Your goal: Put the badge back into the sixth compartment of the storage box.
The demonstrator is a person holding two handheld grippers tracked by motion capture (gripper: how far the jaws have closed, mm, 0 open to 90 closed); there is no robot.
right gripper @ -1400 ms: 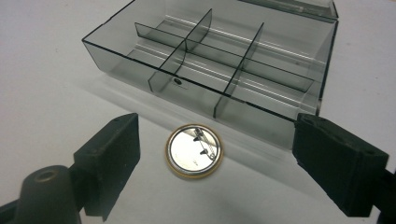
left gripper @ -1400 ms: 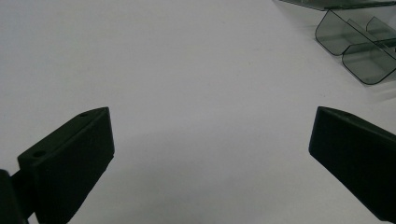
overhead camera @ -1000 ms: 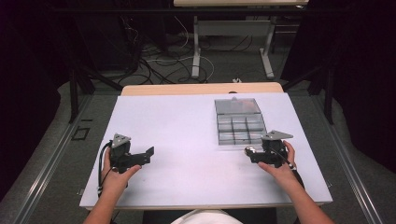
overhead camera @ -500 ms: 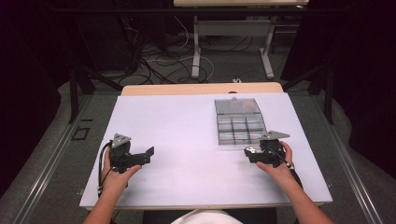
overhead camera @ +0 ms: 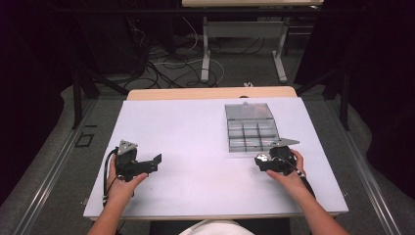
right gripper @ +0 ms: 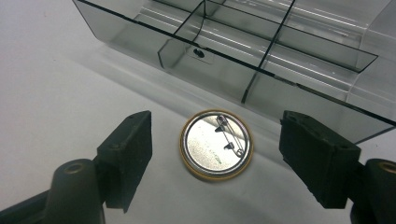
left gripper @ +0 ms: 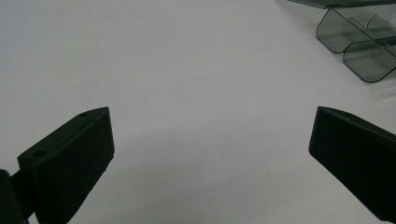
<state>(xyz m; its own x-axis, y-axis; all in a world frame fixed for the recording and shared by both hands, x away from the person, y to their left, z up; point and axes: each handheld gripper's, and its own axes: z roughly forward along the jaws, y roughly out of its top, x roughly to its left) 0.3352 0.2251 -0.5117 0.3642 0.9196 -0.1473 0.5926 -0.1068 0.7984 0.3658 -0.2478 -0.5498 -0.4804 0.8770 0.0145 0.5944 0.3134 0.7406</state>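
A round pin badge (right gripper: 217,145) lies face down on the white table, its metal back and safety pin up, gold rim around it. My right gripper (right gripper: 219,140) is open, one jaw on each side of the badge, not touching it. Just beyond the badge stands a clear plastic compartment box (right gripper: 261,51) with empty cells. In the high view the right gripper (overhead camera: 260,160) sits at the near edge of that box (overhead camera: 249,129). My left gripper (overhead camera: 156,162) rests on the table at the left, open (left gripper: 212,126), nothing between its jaws.
The white table (overhead camera: 205,127) is bare between the two grippers. A corner of the clear box (left gripper: 359,46) shows at the top right of the left gripper view. The box lid (overhead camera: 247,111) lies open on the far side. Dark floor, cables and table legs lie beyond.
My right gripper has shifted slightly left along the box's near edge. The left gripper has stayed still.
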